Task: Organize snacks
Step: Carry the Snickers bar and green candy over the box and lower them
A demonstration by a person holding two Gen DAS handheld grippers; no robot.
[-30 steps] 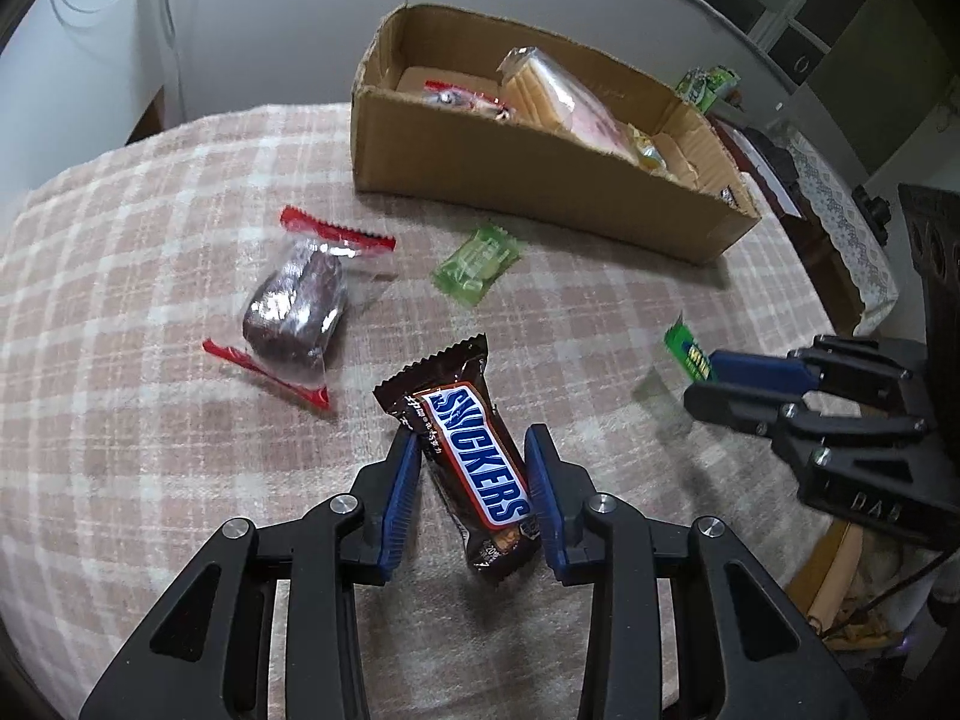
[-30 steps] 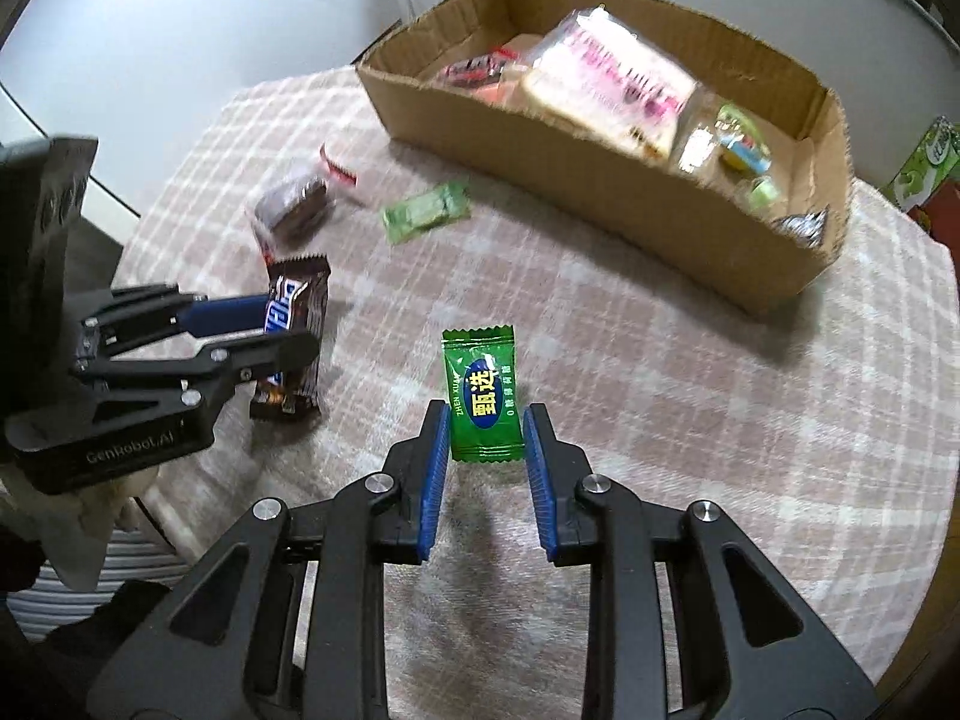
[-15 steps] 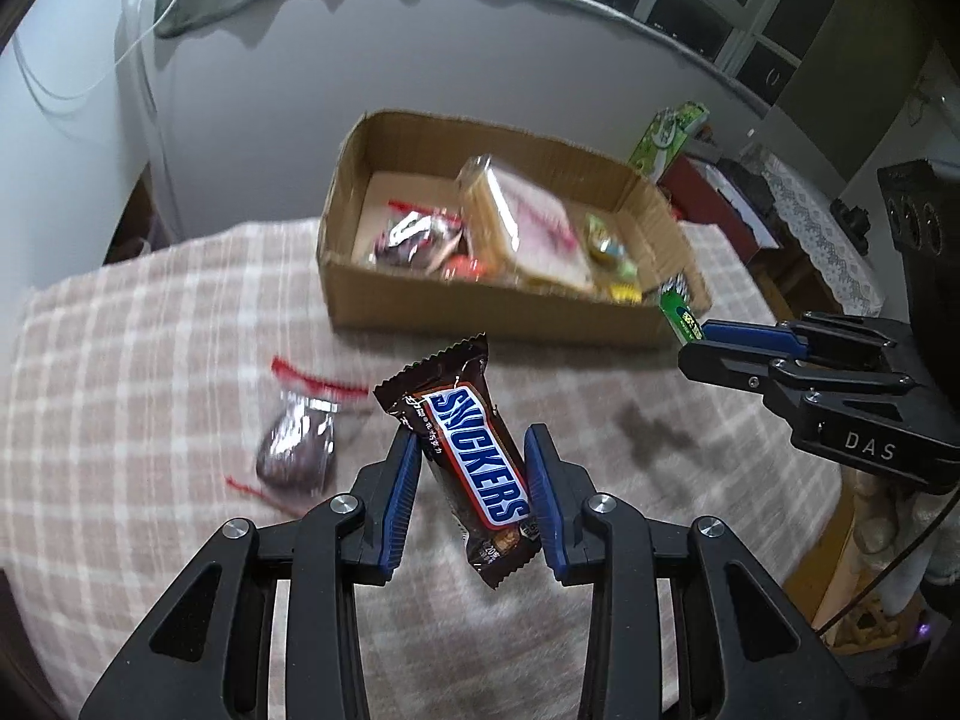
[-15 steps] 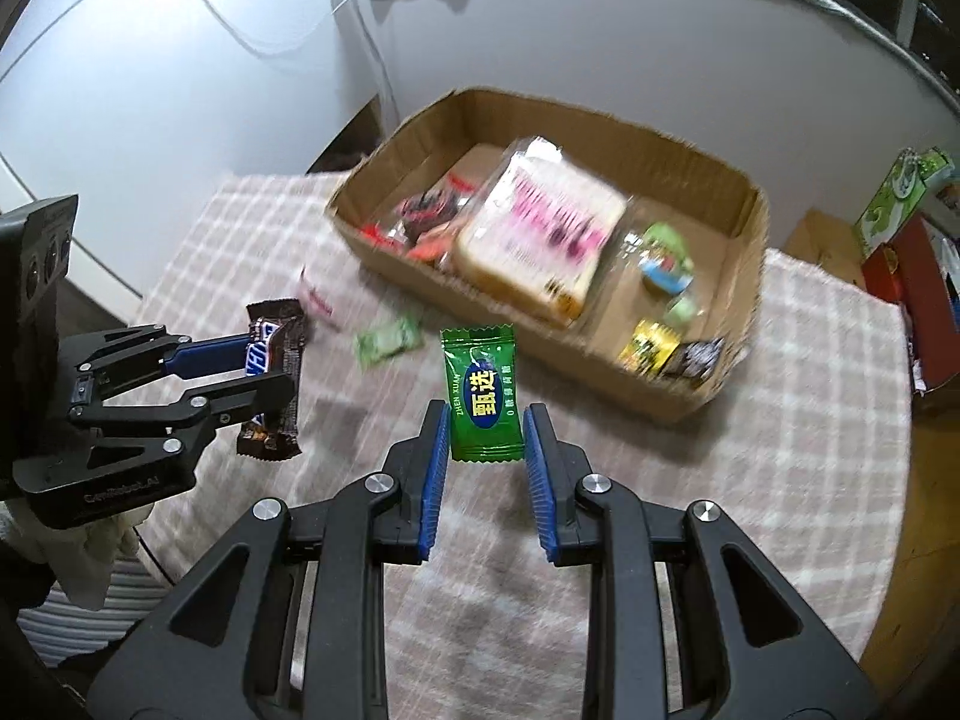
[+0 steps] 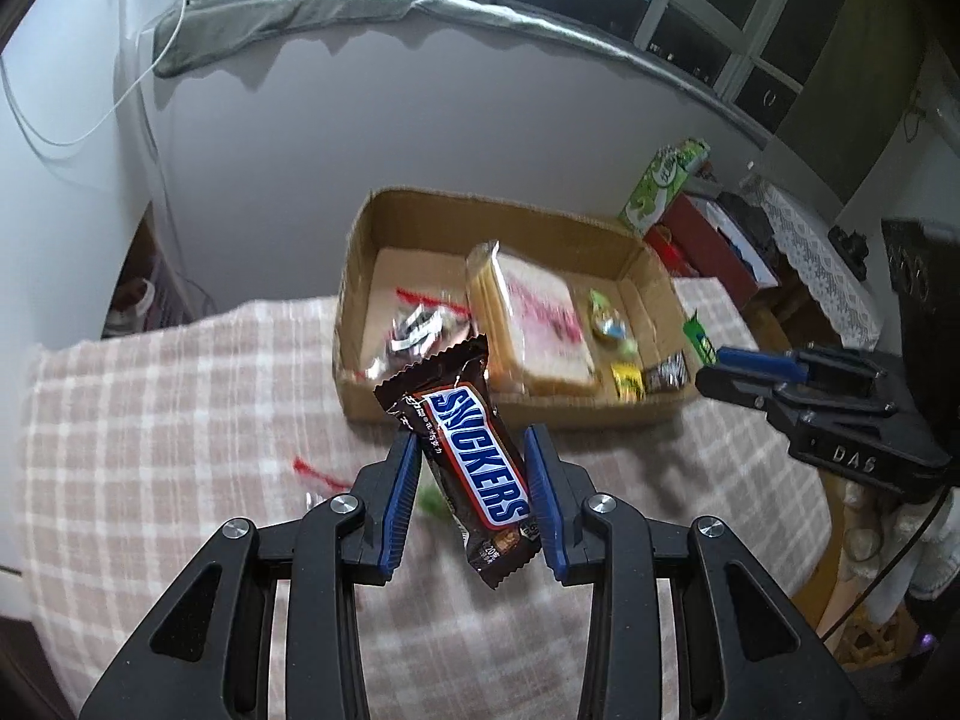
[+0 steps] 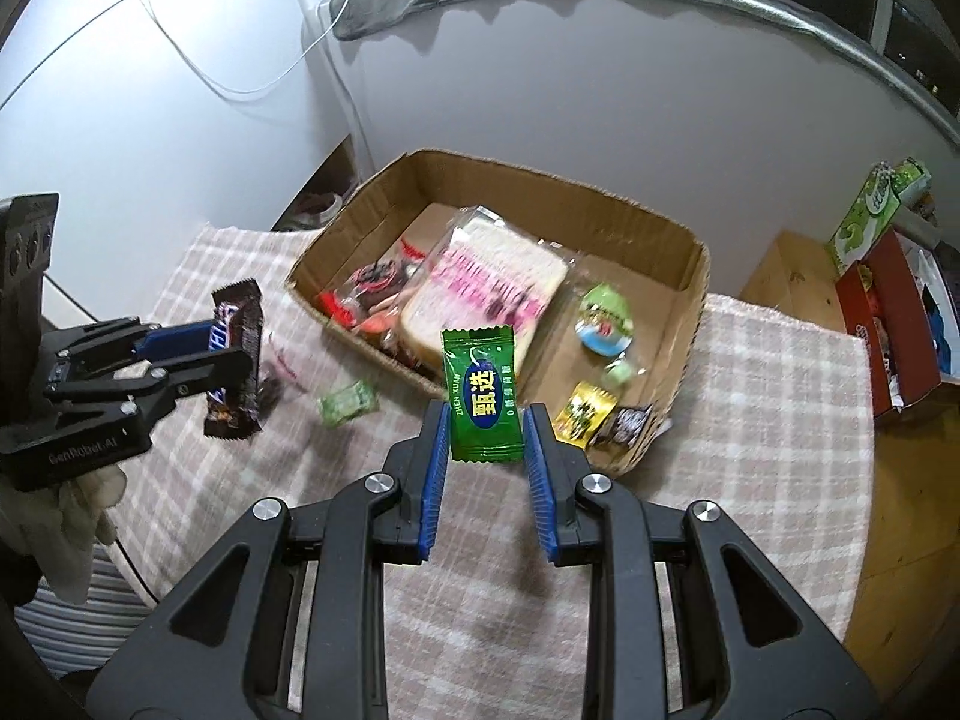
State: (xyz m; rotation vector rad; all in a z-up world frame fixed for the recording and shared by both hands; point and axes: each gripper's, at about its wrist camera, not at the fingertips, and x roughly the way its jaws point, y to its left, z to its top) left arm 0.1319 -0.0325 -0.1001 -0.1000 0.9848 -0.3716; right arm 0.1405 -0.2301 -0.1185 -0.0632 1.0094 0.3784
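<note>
Checked pink-and-white cloth [image 6: 750, 420] covers tabletop. Left gripper [image 5: 471, 480] fingers clamp Snickers bar [image 5: 474, 462], raised above cloth near front wall of cardboard box [image 6: 654, 228]. Right gripper [image 6: 483, 444] fingers pinch green candy [image 6: 480, 402], held up before box's near wall. Small green sweet [image 6: 348, 402] lies loose on cloth between grippers, just outside box. Box sits toward tabletop's far edge, holds wrapped bread slices [image 6: 480, 294] and small sweets. Beyond: white wall, grey sill cover, dark windows; red box [image 6: 888, 324] off right edge
</note>
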